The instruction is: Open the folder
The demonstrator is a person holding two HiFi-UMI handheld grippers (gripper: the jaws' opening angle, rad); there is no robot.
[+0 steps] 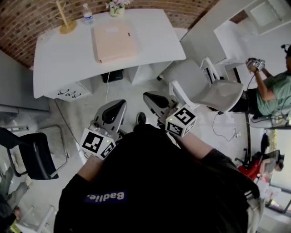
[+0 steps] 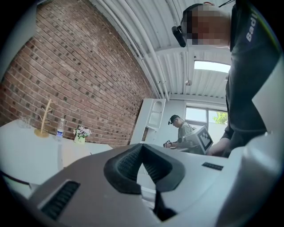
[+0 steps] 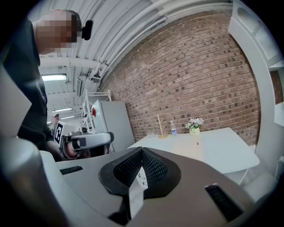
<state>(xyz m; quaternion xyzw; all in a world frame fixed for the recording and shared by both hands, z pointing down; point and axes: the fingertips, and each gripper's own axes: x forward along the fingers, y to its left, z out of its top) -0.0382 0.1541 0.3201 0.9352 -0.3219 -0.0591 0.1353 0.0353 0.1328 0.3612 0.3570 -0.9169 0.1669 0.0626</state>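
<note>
A pale peach folder (image 1: 116,42) lies shut and flat on the white table (image 1: 59,59) at the far side of the head view. It also shows in the right gripper view as a peach folder (image 3: 188,146) on the table top. Both grippers are held close to the person's body, well short of the table. My left gripper (image 1: 119,103) points level, and its jaws (image 2: 142,146) are shut with nothing between them. Beside it, my right gripper (image 1: 150,96) tilts slightly down, its jaws (image 3: 141,150) likewise shut and empty.
At the table's back edge stand a water bottle (image 1: 87,13), a flower pot (image 1: 116,7) and a wooden stand (image 1: 66,20). A white chair (image 1: 218,91) sits to the right, a black chair (image 1: 34,154) to the left. Another person (image 1: 273,91) works at far right.
</note>
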